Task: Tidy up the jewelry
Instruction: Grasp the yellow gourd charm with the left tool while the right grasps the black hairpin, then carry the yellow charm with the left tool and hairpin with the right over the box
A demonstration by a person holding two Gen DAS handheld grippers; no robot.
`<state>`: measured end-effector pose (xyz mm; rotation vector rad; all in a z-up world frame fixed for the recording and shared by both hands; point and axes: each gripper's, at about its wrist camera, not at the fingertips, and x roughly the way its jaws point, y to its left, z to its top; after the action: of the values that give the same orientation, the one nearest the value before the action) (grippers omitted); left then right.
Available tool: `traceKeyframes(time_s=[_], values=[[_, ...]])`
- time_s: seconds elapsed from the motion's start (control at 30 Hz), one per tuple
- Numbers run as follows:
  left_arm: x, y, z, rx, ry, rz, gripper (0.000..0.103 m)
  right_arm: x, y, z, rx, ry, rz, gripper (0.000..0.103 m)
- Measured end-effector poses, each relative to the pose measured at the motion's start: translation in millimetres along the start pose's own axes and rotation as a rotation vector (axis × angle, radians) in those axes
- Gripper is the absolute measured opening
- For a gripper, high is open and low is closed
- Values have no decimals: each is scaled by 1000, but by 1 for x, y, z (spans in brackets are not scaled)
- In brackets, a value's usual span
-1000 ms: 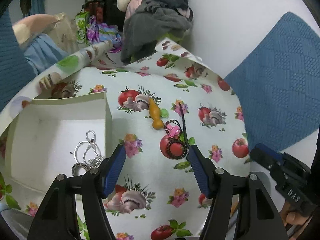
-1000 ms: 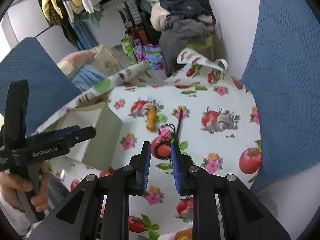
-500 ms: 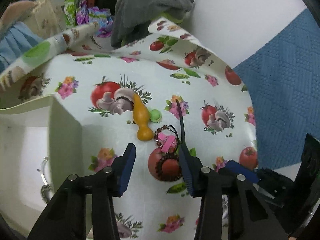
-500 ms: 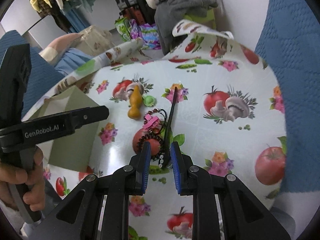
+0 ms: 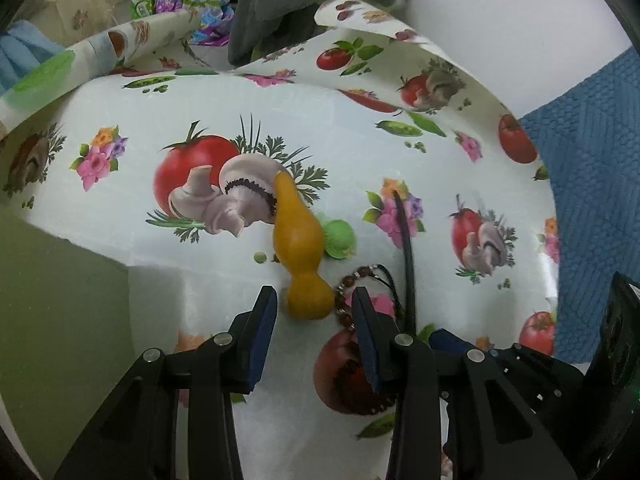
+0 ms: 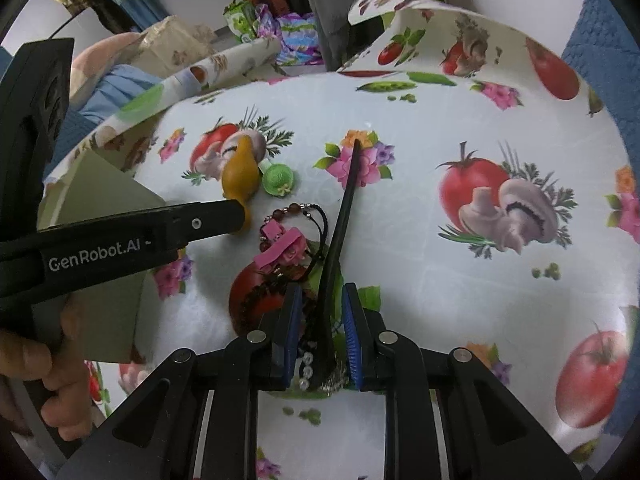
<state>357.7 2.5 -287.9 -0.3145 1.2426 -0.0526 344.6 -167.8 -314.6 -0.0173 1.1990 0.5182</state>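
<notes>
An orange gourd-shaped piece (image 5: 298, 248) lies on the patterned tablecloth, also in the right wrist view (image 6: 239, 172). My left gripper (image 5: 314, 304) is open, its tips on either side of the gourd's round lower end. A green hat-shaped bead (image 5: 339, 238) lies beside it. A dark beaded bracelet with pink pieces (image 6: 286, 246) lies to the right. My right gripper (image 6: 318, 300) stands around the near end of a long black hair stick (image 6: 344, 208), with a narrow gap either side.
An open pale box (image 5: 60, 320) stands at the left, its wall also in the right wrist view (image 6: 100, 200). Blue fabric (image 5: 592, 184) borders the table on the right. The tablecloth curls up at the far edge (image 5: 384, 24), with clothes piled behind.
My left gripper has moved forward from the box to the gourd and narrowed. My right gripper has moved forward and down over the black stick.
</notes>
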Motion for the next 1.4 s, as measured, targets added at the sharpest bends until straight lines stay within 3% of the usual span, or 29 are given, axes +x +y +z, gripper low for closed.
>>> traceKeyframes(time_s=[0.1,0.23,0.6,0.93,1.4], values=[[8,2,2,-3,12,4,29,8,0,0,-10,13,-8,18],[14,3,4,2,10,4,26,12,-3,-1,-6,19,-19,8],[7,-3,5,5,-9,-5,27,5,-5,1,12,9,-44,5],[-42,-10,-13,14,-54,-30,27,-35,1,2,38,-47,-62,5],[-127,-12,-64,39,-117,-47,27,-90,28,-35,87,-66,-81,6]])
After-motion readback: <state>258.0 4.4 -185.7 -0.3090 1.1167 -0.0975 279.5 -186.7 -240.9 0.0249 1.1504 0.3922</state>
